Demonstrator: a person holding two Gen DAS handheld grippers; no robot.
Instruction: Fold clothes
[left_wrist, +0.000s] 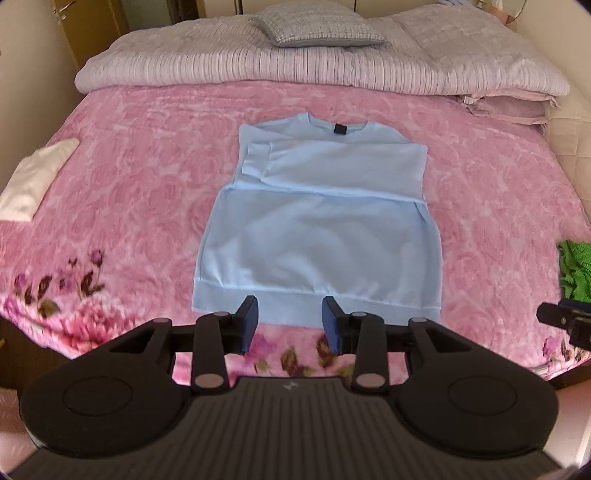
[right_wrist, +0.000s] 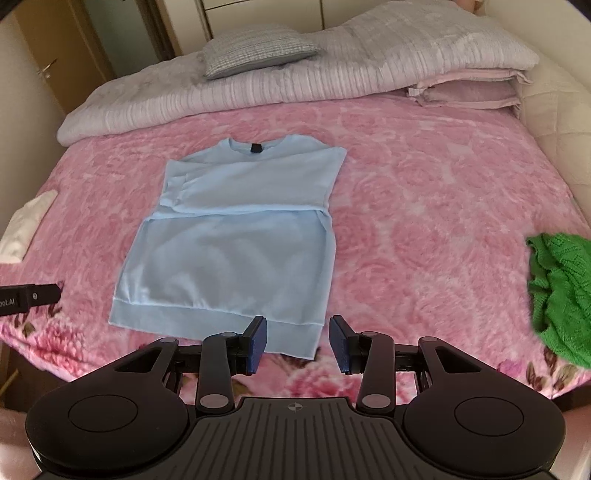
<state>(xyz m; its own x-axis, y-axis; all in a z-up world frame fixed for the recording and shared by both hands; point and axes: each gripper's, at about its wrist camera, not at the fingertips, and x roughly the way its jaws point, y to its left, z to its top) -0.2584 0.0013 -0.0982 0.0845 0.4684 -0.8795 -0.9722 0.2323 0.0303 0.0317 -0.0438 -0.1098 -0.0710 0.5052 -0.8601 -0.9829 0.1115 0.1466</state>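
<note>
Left claw (left_wrist: 290, 325), right claw (right_wrist: 298, 343) agape, empty (over sweatshirt (left_wrist: 317, 229) hem); right view: green knit (right_wrist: 561, 295).

Both wrist views face the bed (left_wrist: 147, 147) from its foot.

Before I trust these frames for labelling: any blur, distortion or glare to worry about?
Left wrist view: fisheye bends the bed edges; floral blanket border is soft; light blue sweatshirt fairly sharp. Right wrist view: same barrel distortion; green knit smeared at its edge; even soft light, no glare.

Sweatshirt (left_wrist: 317, 229) beyond gaping left tongs (left_wrist: 290, 325)
</note>
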